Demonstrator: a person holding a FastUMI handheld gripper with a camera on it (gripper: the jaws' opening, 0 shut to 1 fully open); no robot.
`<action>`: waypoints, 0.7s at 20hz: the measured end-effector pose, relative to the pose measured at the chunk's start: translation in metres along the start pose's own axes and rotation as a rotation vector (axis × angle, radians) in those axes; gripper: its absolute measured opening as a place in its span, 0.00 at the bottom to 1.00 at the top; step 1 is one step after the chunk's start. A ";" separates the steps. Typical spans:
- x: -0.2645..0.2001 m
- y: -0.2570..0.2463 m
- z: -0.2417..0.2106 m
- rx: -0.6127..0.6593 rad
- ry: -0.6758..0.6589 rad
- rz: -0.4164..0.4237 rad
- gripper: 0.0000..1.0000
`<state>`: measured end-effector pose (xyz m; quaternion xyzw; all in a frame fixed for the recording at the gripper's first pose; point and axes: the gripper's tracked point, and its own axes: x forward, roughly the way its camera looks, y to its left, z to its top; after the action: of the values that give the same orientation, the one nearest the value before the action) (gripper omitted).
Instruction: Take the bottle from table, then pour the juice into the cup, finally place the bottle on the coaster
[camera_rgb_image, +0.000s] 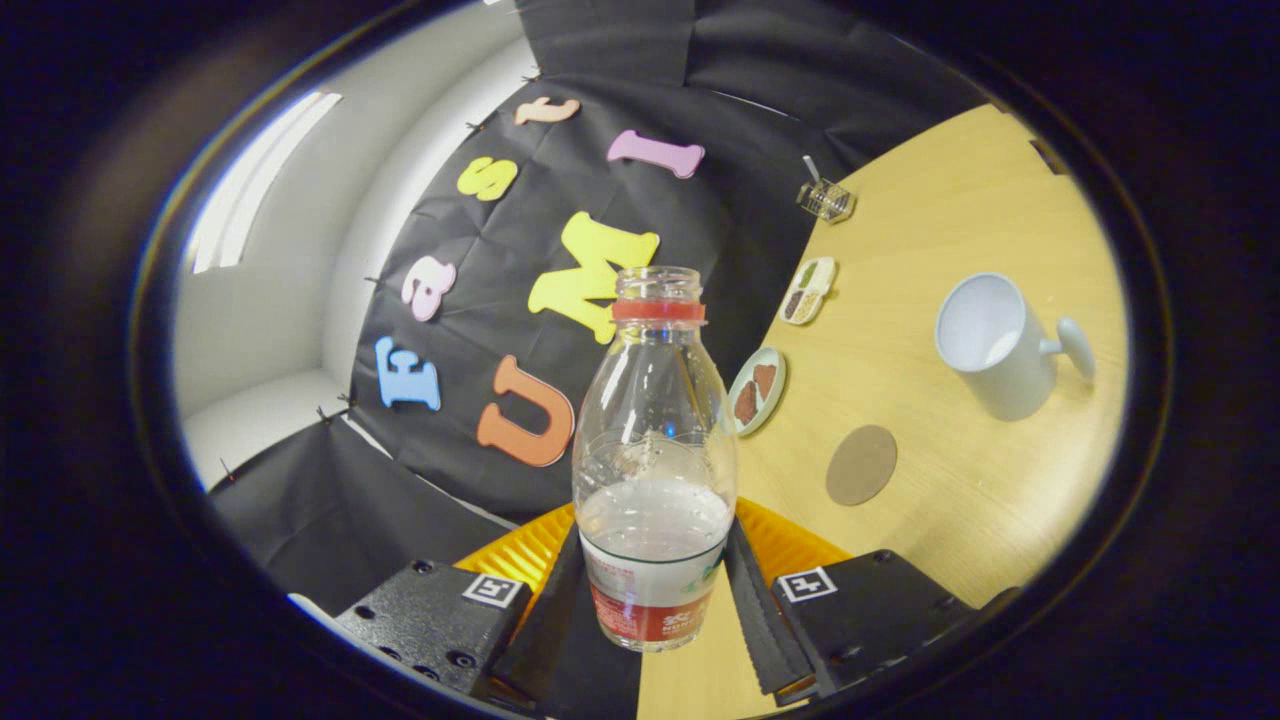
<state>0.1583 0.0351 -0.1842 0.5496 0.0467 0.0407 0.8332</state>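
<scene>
I've got the claw (655, 590) clamped on the bottle (654, 450), both fingers pressing its sides, approx half full. Cup (995, 345) and coaster (861, 465) lie beyond on the surface (950, 180).

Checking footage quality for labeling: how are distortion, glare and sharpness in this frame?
Gripper view: strong fisheye bending, so the table looks tilted; the bottle between the gripper fingers is sharp, with small highlights on its clear plastic; the white cup and coaster beyond read clearly; bright window glare beside the wall.
</scene>
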 end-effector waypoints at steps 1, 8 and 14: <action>0.000 -0.002 0.004 0.030 0.003 -0.007 0.78; 0.002 0.000 0.029 0.234 -0.005 0.005 0.78; 0.007 -0.005 0.032 0.323 0.015 0.000 0.77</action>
<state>0.1688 0.0048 -0.1764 0.6760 0.0588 0.0366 0.7337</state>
